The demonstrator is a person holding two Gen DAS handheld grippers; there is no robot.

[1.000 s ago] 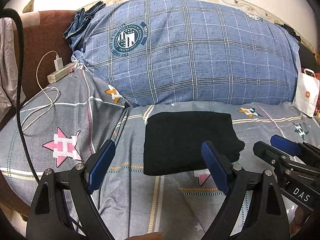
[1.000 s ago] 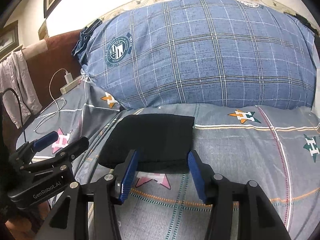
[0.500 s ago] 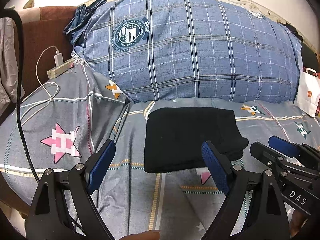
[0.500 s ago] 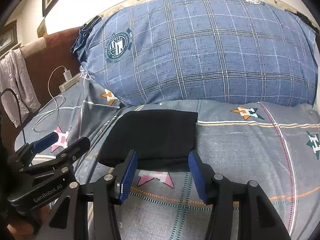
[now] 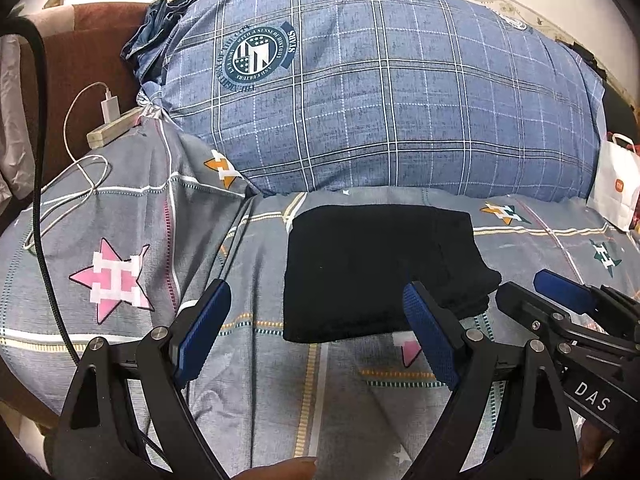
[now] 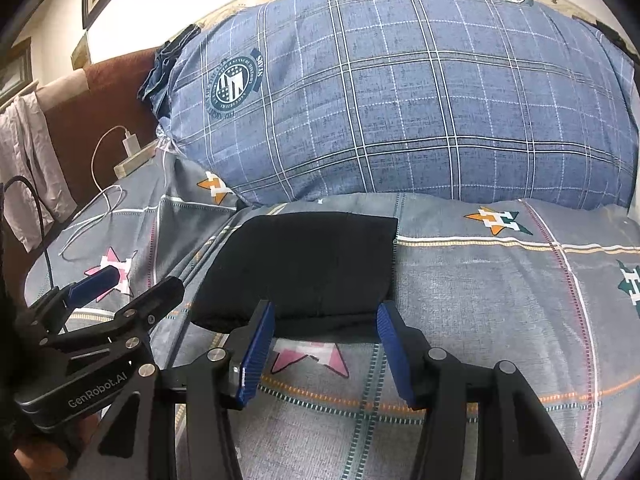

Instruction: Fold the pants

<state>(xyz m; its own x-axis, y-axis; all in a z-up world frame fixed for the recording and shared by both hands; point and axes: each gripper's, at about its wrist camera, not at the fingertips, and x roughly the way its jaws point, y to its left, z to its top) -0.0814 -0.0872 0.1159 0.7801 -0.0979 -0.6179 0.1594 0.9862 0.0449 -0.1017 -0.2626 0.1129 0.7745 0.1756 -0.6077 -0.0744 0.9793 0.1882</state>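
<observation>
the black pants (image 5: 376,272) are lying folded into a compact rectangle on the bed (image 5: 120,208), just in front of the blue plaid pillow (image 5: 380,92). the left claw (image 5: 316,320) is being held spread wide and the right claw (image 6: 324,344) half spread, both empty, near the front edge, probably because the folding is judged finished.

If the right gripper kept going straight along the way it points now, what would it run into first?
Most likely the near edge of the folded black pants, which lies just ahead of the right gripper, its open jaws empty. Since it angles downward, it might touch the grey bedspread just before that edge; depth is unclear.
</observation>
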